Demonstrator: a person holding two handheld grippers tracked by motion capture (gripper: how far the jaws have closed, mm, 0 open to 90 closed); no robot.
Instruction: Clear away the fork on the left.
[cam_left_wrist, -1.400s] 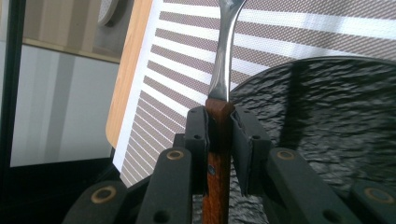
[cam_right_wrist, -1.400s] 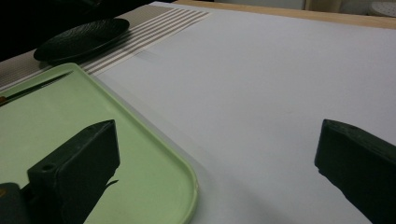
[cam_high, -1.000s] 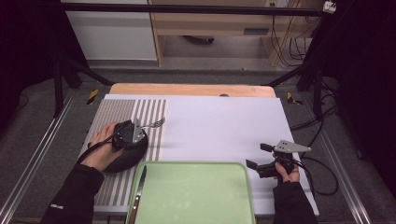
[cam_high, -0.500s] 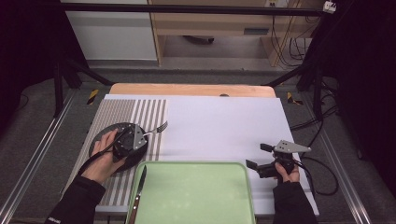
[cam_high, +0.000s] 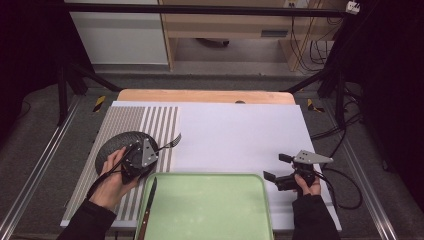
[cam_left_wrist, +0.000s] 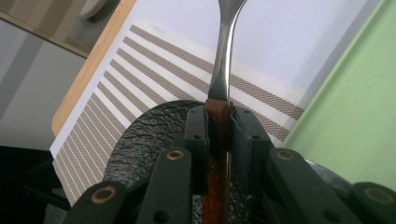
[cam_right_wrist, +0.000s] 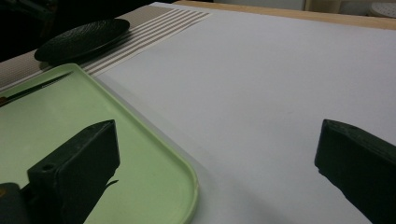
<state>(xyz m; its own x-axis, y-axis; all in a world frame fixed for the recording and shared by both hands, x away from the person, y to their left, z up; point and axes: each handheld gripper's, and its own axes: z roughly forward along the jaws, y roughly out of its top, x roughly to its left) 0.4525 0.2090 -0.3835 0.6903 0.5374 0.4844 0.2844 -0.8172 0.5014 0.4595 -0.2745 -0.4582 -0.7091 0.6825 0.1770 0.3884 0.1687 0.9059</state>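
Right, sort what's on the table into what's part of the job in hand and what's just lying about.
In the job:
- fork, wooden handle clamped in the left tongs
- black plate, under those tongs
- green tray
- knife, lying along the tray's left edge

Lying about:
- striped mat
- white sheet
- right tongs, open, holding nothing

We see the wooden table (cam_high: 200, 96) under a white sheet (cam_high: 240, 135) that covers most of it. Left of the sheet's plain middle lies a striped mat (cam_high: 160, 125), bearing a black plate (cam_high: 112, 147). Near the sheet's front edge sits a green tray (cam_high: 210, 210).
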